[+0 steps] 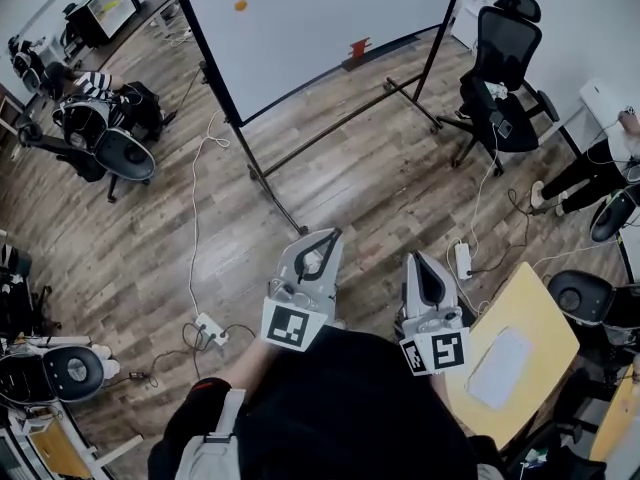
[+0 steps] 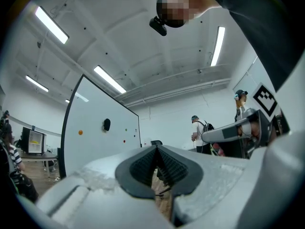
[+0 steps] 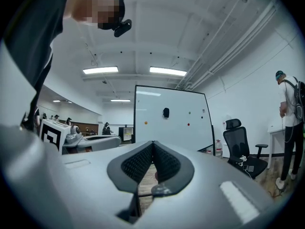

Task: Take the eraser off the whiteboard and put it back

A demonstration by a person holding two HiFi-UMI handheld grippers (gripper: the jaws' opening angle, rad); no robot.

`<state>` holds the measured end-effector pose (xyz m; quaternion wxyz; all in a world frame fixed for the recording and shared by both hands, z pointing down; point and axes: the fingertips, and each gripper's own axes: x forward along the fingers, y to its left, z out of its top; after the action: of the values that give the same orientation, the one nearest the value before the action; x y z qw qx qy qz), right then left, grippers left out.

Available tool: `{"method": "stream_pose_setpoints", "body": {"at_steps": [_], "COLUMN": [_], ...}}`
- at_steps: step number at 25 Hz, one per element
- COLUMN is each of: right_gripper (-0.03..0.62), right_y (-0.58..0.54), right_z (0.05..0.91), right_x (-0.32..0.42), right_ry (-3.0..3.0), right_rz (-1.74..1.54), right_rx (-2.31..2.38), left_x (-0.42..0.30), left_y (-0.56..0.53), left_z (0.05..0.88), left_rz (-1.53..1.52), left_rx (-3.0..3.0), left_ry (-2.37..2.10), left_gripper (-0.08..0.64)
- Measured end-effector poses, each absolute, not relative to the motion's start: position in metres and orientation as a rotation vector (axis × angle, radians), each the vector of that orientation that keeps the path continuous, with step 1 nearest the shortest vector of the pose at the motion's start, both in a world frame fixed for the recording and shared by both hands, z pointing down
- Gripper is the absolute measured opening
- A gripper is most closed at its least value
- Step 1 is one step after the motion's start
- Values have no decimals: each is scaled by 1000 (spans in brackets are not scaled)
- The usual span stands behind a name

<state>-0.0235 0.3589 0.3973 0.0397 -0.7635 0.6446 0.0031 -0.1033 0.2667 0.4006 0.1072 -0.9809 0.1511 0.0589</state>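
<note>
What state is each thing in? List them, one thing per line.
left gripper: shut, nothing between the jaws.
right gripper: shut, empty.
eraser: stuck on the whiteboard, untouched.
whiteboard: upright on its stand, apart from both grippers.
office chair: nobody sitting in it.
</note>
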Motion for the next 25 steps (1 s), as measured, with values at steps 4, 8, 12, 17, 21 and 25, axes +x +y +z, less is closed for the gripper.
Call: {"method": "stream_pose_setpoints", "body": {"at_steps": [4,8,12,17,21,25], "right_gripper": [2,2,2,2,2,2], "right_y": [342,313,282,247,217,185], "right_z": [405,414,420,425,424,422], "right_x": [-6,8,27,62,88,110], "right_ry": [1955,1960,1961,1945,1915,1898], "right_rz": [-37,-61,-103,-136,-147,-148], "right_rx": [-2353,-2362,-2354,-2371,-2385,-2386], "left_x": [-82,-63,-41,-6,20,40], "left_y": [249,223,193,152,119,84], "left_z": [399,409,413,414,408,403], "left_rz": [190,173,155,143,150,139], "left_rx": [-2885,-2919,-2925,-2938,-2920,-2909], "left_ry": [407,403,390,384,362,363], "left_gripper": [3,3,3,3,2,3]}}
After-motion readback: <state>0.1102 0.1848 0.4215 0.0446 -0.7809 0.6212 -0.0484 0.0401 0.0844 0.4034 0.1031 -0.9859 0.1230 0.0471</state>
